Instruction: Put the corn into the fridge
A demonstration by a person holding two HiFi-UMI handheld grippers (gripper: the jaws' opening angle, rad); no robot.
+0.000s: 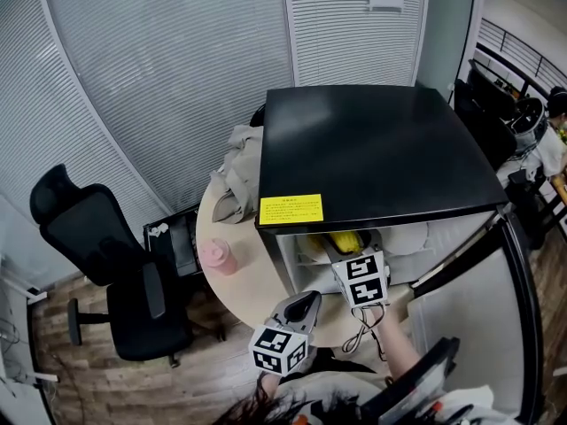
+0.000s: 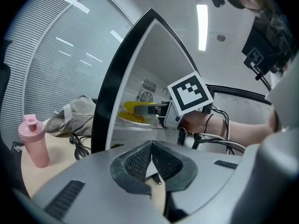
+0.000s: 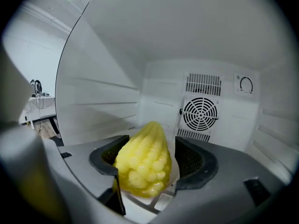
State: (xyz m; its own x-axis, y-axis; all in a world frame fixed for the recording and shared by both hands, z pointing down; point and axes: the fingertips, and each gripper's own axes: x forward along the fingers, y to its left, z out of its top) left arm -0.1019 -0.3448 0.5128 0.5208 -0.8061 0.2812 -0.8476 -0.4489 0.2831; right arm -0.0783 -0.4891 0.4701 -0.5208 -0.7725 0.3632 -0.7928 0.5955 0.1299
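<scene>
The yellow corn (image 3: 142,160) lies between the jaws of my right gripper (image 3: 152,158), inside the white fridge compartment (image 3: 107,111). The corn leans on the left pad; a gap shows at the right pad (image 3: 189,160), so the jaws stand open. In the head view the right gripper (image 1: 342,246) reaches into the black-topped fridge (image 1: 381,149), with the corn (image 1: 345,240) at its tip. My left gripper (image 1: 306,302) hangs in front of the fridge, shut and empty. From the left gripper view (image 2: 152,160), the corn (image 2: 135,107) sits above a white plate (image 2: 149,122) in the fridge.
The fridge door (image 1: 469,326) stands open at the right. On the round table (image 1: 239,295) are a pink bottle (image 1: 217,257) and a beige bag (image 1: 237,180). A black office chair (image 1: 97,255) stands to the left. A cable (image 1: 359,335) lies at the table's front edge.
</scene>
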